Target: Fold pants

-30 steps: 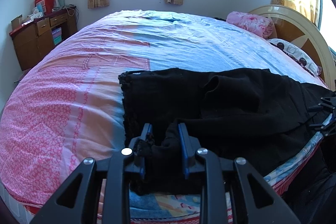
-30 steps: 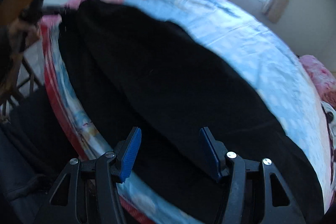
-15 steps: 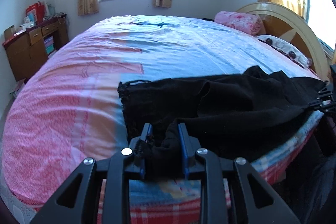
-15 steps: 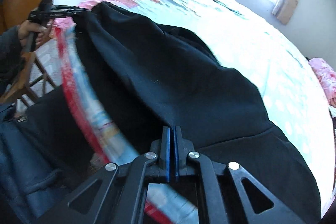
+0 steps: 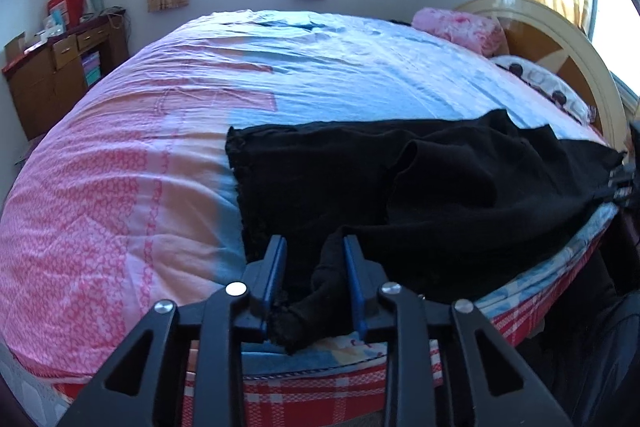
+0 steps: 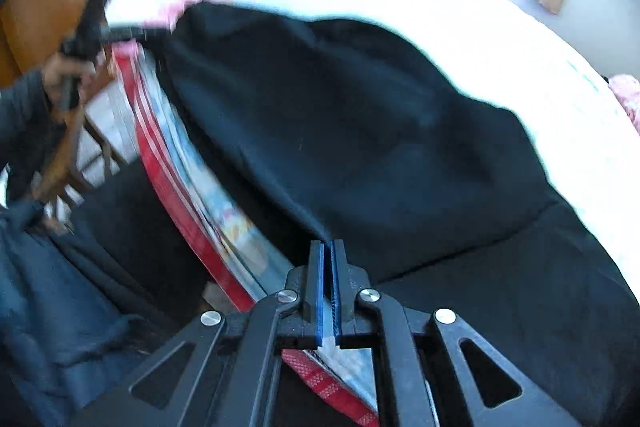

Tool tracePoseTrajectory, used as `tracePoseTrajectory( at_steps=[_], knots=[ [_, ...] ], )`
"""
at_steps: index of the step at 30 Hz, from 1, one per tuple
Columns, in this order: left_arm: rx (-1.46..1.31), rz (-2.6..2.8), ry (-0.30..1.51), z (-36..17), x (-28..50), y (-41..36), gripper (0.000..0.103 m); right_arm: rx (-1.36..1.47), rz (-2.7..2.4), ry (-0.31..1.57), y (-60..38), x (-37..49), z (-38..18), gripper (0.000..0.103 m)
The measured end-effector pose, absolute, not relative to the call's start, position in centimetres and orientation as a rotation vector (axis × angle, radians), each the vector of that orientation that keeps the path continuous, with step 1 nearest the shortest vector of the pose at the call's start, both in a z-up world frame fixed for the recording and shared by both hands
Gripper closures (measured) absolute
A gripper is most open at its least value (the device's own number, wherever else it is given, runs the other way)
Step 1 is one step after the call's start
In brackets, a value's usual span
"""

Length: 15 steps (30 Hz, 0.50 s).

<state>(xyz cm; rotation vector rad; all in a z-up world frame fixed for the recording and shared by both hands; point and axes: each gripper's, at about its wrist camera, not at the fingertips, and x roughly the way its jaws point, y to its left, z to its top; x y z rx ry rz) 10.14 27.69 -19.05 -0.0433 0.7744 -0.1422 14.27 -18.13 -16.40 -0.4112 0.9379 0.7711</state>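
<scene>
Left wrist view: black pants [image 5: 400, 195] lay across the near side of the bed [image 5: 200, 99], spread flat on the pink-and-blue sheet, one end reaching the bed's near edge. Left gripper [image 5: 315, 259] had its jaws partly closed on a bunched corner of cloth at that edge, blue pads pressed on either side of the wad. Grip looked thick and lumpy, probably several layers. Risk: pull too hard and only the top layer comes, or the wad slips out, since little of it sat between the pads. Right gripper [image 5: 622, 183] was just visible at the far right, at the other end of the pants.

Right wrist view: blurry, overexposed. Right gripper [image 6: 327, 251] had jaws pressed nearly together, pinching a thin edge of the pants [image 6: 360, 147] at the bed's edge. Thin pinch right at the tips, so easy to lose under tension. The left gripper [image 6: 132, 33] held the far end. Fabric sagged between the two. Uneven lifting would likely skew the fold or drag cloth off the mattress side.
</scene>
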Motion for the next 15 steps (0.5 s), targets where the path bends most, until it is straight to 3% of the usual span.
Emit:
tracePoseTrajectory(
  at_steps=[8, 13, 15],
  knots=[
    [-0.013, -0.172, 0.714, -17.2, 8.7, 28.5, 0.074, -0.304, 0.824, 0.907, -19.4, 14.1, -14.8, 0.1],
    [0.005, -0.183, 0.782, -19.5, 8.5, 28.3, 0.062, -0.437, 0.793, 1.112, -17.4, 14.4, -22.0, 0.099],
    [0.025, -0.179, 0.775, -19.0, 7.7, 28.3, 0.054, -0.431, 0.8, 1.095, -17.3, 14.1, -21.5, 0.096]
  ],
)
